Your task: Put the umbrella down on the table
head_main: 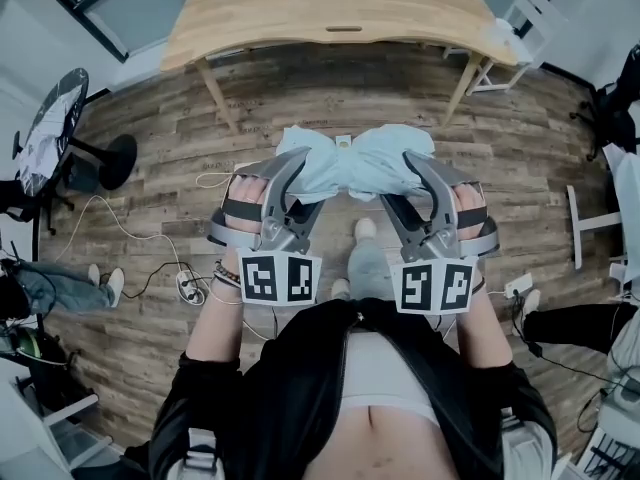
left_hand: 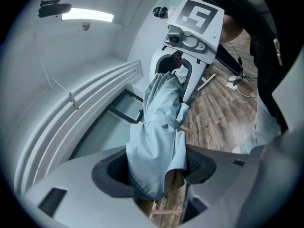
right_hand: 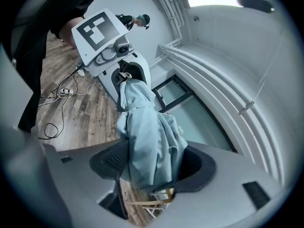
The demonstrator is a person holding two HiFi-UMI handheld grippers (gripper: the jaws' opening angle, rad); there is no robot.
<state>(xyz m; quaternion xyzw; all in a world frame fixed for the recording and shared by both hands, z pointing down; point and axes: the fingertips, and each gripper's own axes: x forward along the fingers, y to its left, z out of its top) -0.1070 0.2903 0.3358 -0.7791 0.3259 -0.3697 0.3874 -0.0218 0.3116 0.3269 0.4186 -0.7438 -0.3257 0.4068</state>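
We had the left gripper [head_main: 298, 184] and right gripper [head_main: 407, 184] each clamped on one end of the umbrella [head_main: 355, 163], with the table [head_main: 330, 13] far ahead. The best plan, as we judged it, was to keep it level, lower it onto the wood and open both together.

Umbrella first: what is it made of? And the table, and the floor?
The umbrella looks like thin pale blue fabric, matt and soft: it bunches and creases. The table seems light wood, smooth on top, with grain lines showing. The floor looks like brown planks with streaky grain; real wood or laminate, I cannot tell.
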